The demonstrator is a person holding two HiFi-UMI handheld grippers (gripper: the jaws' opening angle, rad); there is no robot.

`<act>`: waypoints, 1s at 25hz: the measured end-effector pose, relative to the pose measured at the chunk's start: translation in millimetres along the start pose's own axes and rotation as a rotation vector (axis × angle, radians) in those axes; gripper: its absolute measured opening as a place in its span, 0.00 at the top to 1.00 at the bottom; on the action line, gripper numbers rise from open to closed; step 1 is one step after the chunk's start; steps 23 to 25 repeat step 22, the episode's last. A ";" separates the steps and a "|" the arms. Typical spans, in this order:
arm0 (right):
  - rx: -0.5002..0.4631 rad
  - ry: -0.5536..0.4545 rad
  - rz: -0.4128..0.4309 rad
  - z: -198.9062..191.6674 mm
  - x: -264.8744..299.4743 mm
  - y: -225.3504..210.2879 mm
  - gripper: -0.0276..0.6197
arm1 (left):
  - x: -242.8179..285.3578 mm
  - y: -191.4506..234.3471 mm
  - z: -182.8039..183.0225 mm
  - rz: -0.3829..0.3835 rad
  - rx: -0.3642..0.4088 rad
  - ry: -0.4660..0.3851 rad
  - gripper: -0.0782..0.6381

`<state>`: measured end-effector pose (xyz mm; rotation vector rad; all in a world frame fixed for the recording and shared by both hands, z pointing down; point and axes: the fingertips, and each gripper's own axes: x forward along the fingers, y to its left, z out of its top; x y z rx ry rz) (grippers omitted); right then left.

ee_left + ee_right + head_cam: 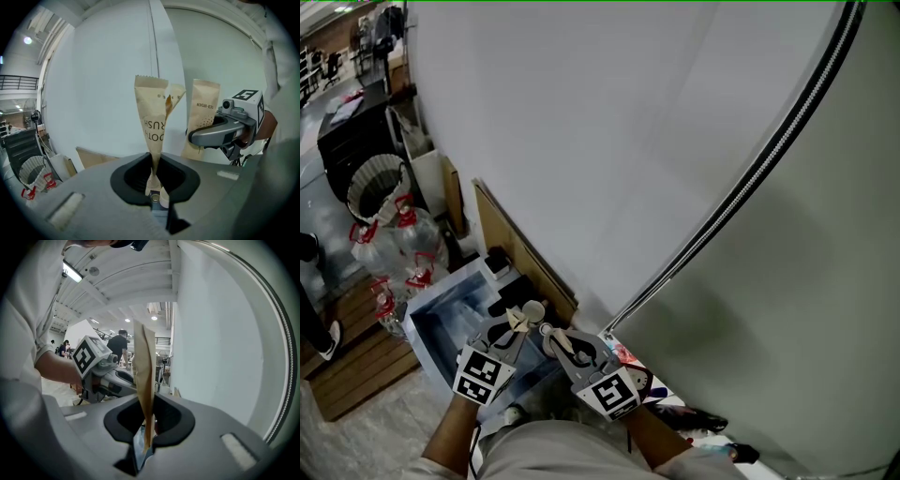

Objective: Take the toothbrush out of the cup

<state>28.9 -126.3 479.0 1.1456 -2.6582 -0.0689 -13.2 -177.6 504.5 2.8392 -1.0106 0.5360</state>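
No cup shows in any view. My left gripper (pixel 154 193) is shut on the bottom end of a brown paper toothbrush packet (pixel 152 126), which stands upright with its print upside down. My right gripper (pixel 146 439) is shut on a second brown paper packet (pixel 144 380), seen edge-on and upright. In the left gripper view that second packet (pixel 202 123) rises beside the right gripper (pixel 220 135). In the head view both grippers are held close to the person's body, left gripper (pixel 517 324) and right gripper (pixel 553 336) side by side, each with a beige packet end sticking out.
A large white curved wall (pixel 609 131) with a black strip (pixel 750 183) fills the view ahead. A cardboard sheet (pixel 520 248) leans on its foot. A blue box (pixel 450 314), a bag of plastic bottles (pixel 394 248), a wire basket (pixel 375 183) and a wooden pallet (pixel 356 366) stand at the left.
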 end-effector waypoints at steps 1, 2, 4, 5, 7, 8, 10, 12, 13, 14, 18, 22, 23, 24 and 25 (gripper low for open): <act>0.000 0.000 0.000 0.0 0.2 -0.7 0.91 | 0.5 0.3 0.2 0.000 0.000 0.000 0.85; -0.001 0.000 0.001 0.2 0.5 -1.1 0.91 | 0.7 0.5 0.3 0.001 -0.001 0.000 0.85; -0.001 -0.001 0.001 0.7 0.7 -1.4 0.91 | 0.8 0.9 0.6 0.001 0.000 0.001 0.85; -0.001 -0.002 0.001 0.8 0.9 -1.4 0.91 | 0.7 1.0 0.8 0.001 0.001 0.001 0.85; -0.004 -0.002 0.000 1.0 1.0 -1.2 0.91 | 0.5 1.1 1.2 0.001 0.003 0.000 0.85; -0.006 -0.001 -0.001 1.0 0.8 -1.2 0.91 | 0.4 0.8 1.3 0.001 0.003 -0.001 0.85; -0.007 -0.001 -0.001 0.9 0.0 -1.8 0.91 | 0.8 0.0 1.4 0.001 0.002 -0.001 0.85; -0.005 -0.002 0.000 0.6 -0.7 -2.6 0.91 | 1.5 -0.6 1.5 0.001 0.001 0.000 0.85; -0.005 -0.002 0.000 0.6 -0.8 -3.0 0.91 | 1.9 -0.6 1.4 0.002 0.002 0.001 0.85; -0.005 -0.003 0.000 0.4 -0.6 -3.2 0.91 | 2.1 -0.4 1.1 0.002 0.002 0.002 0.85; -0.002 -0.003 0.000 -1.5 0.5 -3.7 0.91 | 3.5 0.4 -1.1 0.003 0.000 0.004 0.85; -0.002 0.001 0.003 -3.0 0.0 -4.3 0.91 | 4.5 -0.5 -1.9 0.003 -0.005 0.006 0.85; -0.002 0.001 0.003 -3.0 0.0 -4.3 0.91 | 4.5 -0.5 -1.9 0.003 -0.005 0.006 0.85; -0.002 0.001 0.003 -3.0 0.0 -4.3 0.91 | 4.5 -0.5 -1.9 0.003 -0.005 0.006 0.85; -0.002 0.001 0.003 -3.0 0.0 -4.3 0.91 | 4.5 -0.5 -1.9 0.003 -0.005 0.006 0.85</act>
